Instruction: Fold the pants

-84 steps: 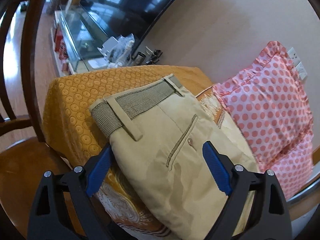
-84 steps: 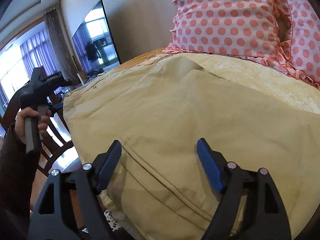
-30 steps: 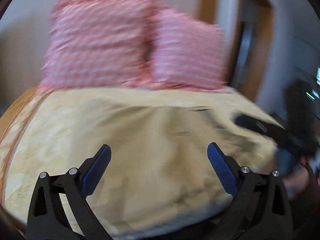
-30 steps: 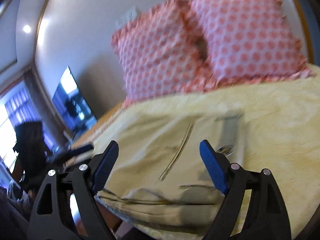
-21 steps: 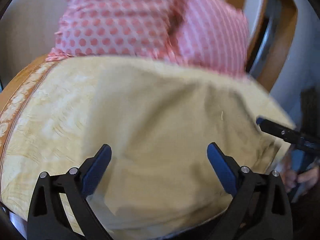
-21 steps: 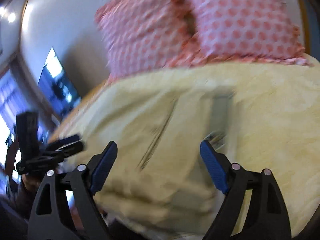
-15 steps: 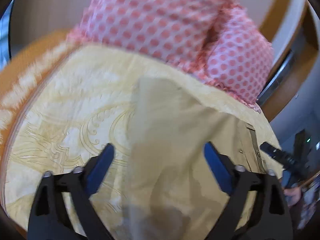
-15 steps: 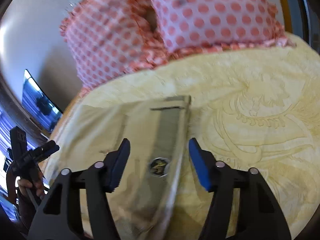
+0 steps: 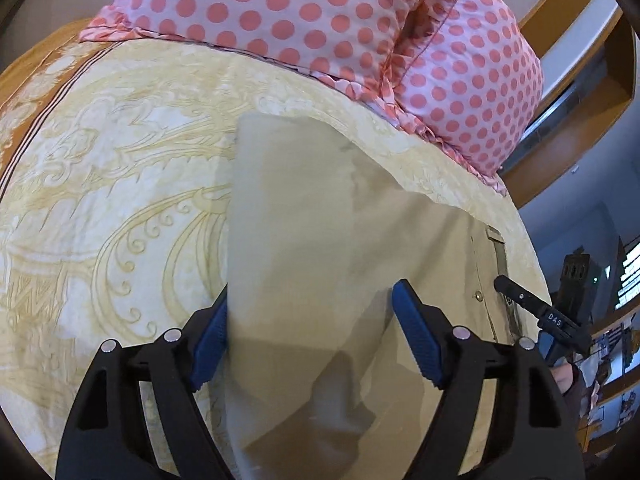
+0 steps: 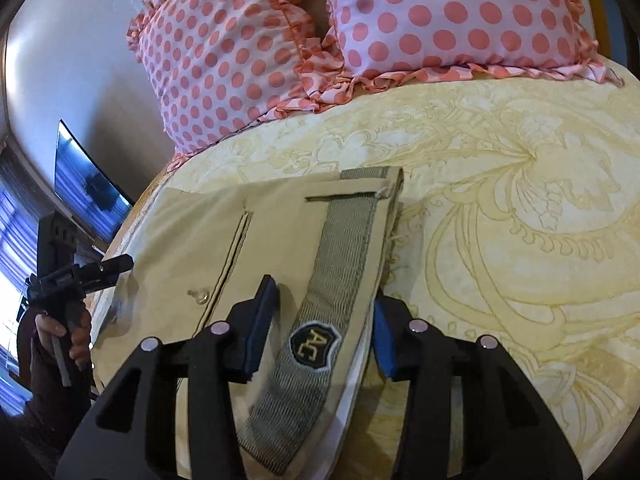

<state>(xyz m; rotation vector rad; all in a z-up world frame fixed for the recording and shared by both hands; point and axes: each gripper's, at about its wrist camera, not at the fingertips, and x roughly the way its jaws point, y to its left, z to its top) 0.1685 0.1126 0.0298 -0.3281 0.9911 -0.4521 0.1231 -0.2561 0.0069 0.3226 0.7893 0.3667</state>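
Beige pants [image 9: 320, 240] lie folded on a yellow patterned bedspread [image 9: 100, 200]. In the left wrist view my left gripper [image 9: 310, 340] straddles the leg end of the pants, its blue pads partly closed with cloth between them, not pinched flat. In the right wrist view my right gripper [image 10: 322, 330] straddles the grey striped waistband [image 10: 344, 264] with its black badge [image 10: 315, 346], the jaws narrowed around it. A back pocket with a button [image 10: 199, 295] lies left of the waistband. Each gripper shows at the edge of the other's view.
Two pink polka-dot pillows [image 9: 312, 12] [image 10: 360, 24] stand at the head of the bed. A wall television [image 10: 86, 184] is at the far left. A wooden frame [image 9: 580, 80] stands at the right. The bedspread [image 10: 520, 220] extends to the right of the pants.
Both grippers swung round to face the pillows and came down at opposite ends of the pants. Their jaws have narrowed around the cloth, the right one around the waistband.
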